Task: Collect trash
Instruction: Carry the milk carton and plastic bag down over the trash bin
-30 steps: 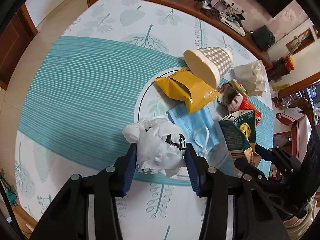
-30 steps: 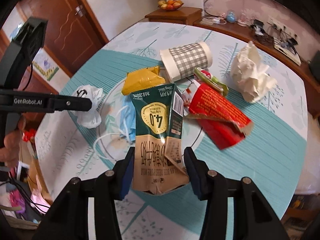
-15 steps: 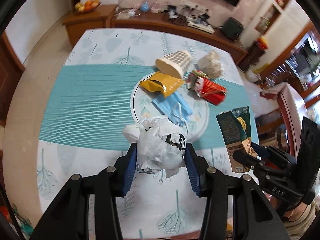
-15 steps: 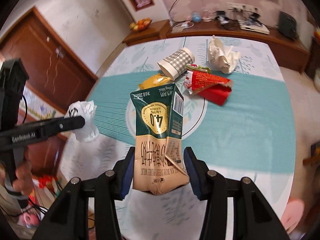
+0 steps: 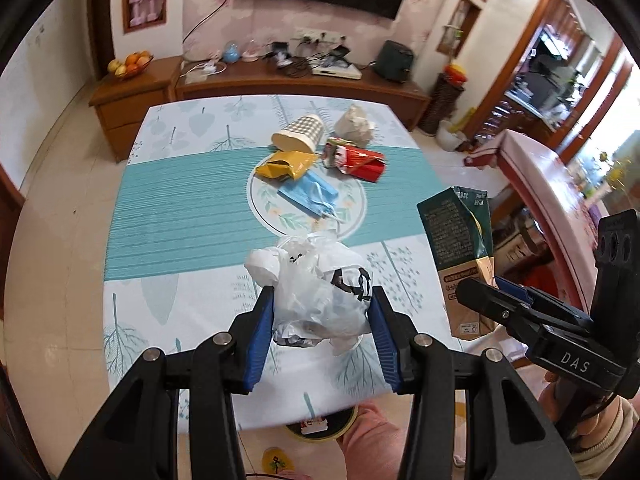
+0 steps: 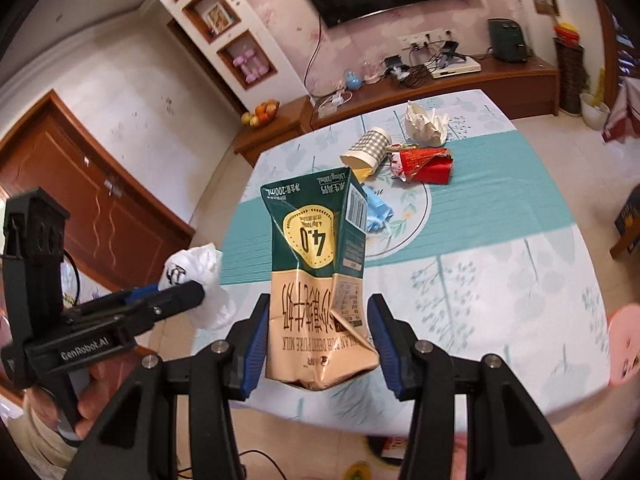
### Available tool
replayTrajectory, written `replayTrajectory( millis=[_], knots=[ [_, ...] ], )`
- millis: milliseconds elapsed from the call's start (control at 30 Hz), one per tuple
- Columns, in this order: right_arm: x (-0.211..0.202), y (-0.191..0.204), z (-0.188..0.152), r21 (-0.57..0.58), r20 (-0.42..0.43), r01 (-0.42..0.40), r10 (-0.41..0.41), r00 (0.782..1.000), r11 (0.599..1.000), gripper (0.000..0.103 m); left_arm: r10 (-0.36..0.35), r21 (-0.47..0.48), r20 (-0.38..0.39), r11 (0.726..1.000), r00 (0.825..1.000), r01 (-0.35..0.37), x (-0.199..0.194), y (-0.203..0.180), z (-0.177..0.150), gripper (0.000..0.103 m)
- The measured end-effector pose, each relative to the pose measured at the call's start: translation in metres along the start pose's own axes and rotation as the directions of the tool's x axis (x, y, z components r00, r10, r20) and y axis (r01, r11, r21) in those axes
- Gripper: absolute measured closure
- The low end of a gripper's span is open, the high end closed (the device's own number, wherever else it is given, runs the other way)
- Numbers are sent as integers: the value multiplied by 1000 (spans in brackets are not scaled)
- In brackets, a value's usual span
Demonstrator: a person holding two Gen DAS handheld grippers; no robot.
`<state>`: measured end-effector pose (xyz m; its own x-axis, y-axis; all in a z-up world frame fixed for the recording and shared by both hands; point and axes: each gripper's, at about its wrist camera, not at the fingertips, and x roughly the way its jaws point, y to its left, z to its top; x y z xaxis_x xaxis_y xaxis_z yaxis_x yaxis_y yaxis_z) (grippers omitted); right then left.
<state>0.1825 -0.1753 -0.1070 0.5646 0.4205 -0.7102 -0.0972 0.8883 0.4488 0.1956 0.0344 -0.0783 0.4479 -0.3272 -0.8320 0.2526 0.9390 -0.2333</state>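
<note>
My left gripper (image 5: pixel 323 320) is shut on a crumpled white plastic bag (image 5: pixel 320 284), held above the near edge of the table (image 5: pixel 160 184). My right gripper (image 6: pixel 318 340) is shut on a crushed green and tan milk carton (image 6: pixel 318 264), also raised over the near edge; the carton shows at the right of the left wrist view (image 5: pixel 460 256). Left on the table are a checked paper cup (image 5: pixel 298 134), a yellow wrapper (image 5: pixel 286 166), a blue face mask (image 5: pixel 310 194), a red wrapper (image 5: pixel 358 158) and crumpled paper (image 5: pixel 354 126).
A wooden sideboard (image 5: pixel 296 84) with cables and devices stands behind the table. A fruit bowl (image 5: pixel 130 65) sits on a low cabinet at the left. A wooden door (image 6: pixel 88 216) is at the left in the right wrist view. A dark round bin (image 5: pixel 324 426) shows below the table's near edge.
Both grippers have lifted and pulled back from the pile toward the table's near edge, each still holding its item. The table now looks smaller and farther away.
</note>
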Motion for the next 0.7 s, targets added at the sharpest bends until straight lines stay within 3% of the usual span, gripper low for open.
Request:
replayTrajectory(
  millis=[267, 533, 700],
  knots=[
    [-31, 24, -69, 91, 43, 24, -28, 999, 996, 55, -71, 109, -2, 992, 997, 71, -23, -6, -46, 58],
    [-42, 16, -129, 206, -3, 54, -54, 999, 977, 55, -87, 219, -132, 969, 987, 115, 0, -29, -100, 58],
    [-42, -1, -164, 274, -33, 85, -79, 996, 958, 55, -96, 248, -214, 957, 972, 149, 23, -42, -139, 58]
  ],
)
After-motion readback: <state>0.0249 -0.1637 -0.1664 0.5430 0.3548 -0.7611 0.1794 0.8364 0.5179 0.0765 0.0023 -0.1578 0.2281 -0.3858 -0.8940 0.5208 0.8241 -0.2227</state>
